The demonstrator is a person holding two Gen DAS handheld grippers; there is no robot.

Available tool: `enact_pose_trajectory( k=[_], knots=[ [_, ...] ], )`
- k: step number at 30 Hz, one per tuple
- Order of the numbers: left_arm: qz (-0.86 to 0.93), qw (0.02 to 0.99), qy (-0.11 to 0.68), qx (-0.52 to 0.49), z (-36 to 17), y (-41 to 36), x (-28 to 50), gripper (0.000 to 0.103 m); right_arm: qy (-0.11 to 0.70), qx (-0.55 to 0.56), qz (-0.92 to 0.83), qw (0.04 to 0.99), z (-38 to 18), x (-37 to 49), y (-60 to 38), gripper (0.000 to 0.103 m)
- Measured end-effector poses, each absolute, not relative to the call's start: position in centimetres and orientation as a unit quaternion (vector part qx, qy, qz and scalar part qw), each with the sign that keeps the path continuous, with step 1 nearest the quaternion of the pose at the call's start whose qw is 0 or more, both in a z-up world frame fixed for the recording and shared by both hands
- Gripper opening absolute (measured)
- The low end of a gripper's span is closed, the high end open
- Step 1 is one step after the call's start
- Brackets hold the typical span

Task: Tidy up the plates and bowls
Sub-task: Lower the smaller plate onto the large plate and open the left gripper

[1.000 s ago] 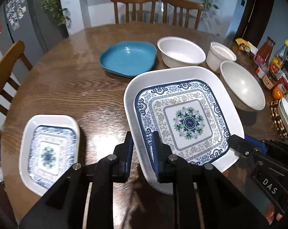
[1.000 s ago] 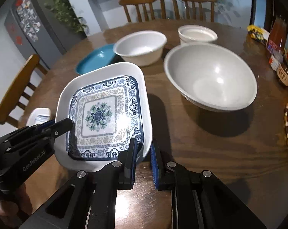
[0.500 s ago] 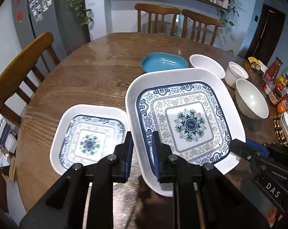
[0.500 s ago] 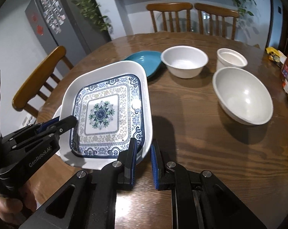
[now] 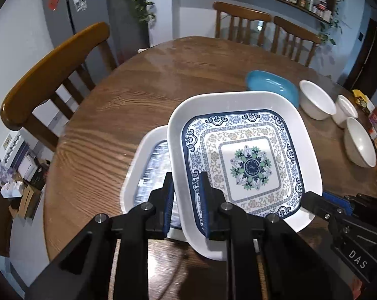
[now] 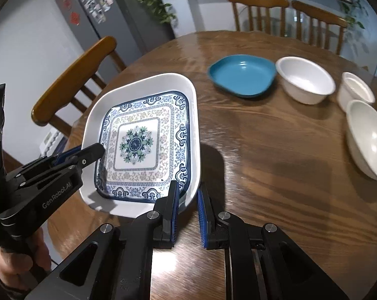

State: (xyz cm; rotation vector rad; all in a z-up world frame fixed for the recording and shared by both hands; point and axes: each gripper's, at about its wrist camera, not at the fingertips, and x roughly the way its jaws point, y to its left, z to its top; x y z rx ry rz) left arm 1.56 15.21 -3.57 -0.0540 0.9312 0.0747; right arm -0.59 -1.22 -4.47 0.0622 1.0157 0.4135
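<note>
Both claws are clamped on the large patterned plate [image 5: 245, 165]: the left claw [image 5: 186, 200] grips its near left rim, the right claw [image 6: 187, 200] its near right corner. The plate hangs above the table [image 5: 143, 95], partly overlapping the smaller patterned plate [image 5: 148, 165], which lies below and to its left. Judged next: centre over it, then lower.
</note>
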Motion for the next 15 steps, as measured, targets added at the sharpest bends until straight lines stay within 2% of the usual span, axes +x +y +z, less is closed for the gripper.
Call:
enact_pose_trajectory(
  k=[15],
  knots=[
    [0.052,0.873,0.485,-0.005,-6.4,19.9,3.4,0.017,0.539,0.027,0.226,0.811,-7.6,-0.1,4.5,0.018]
  ],
)
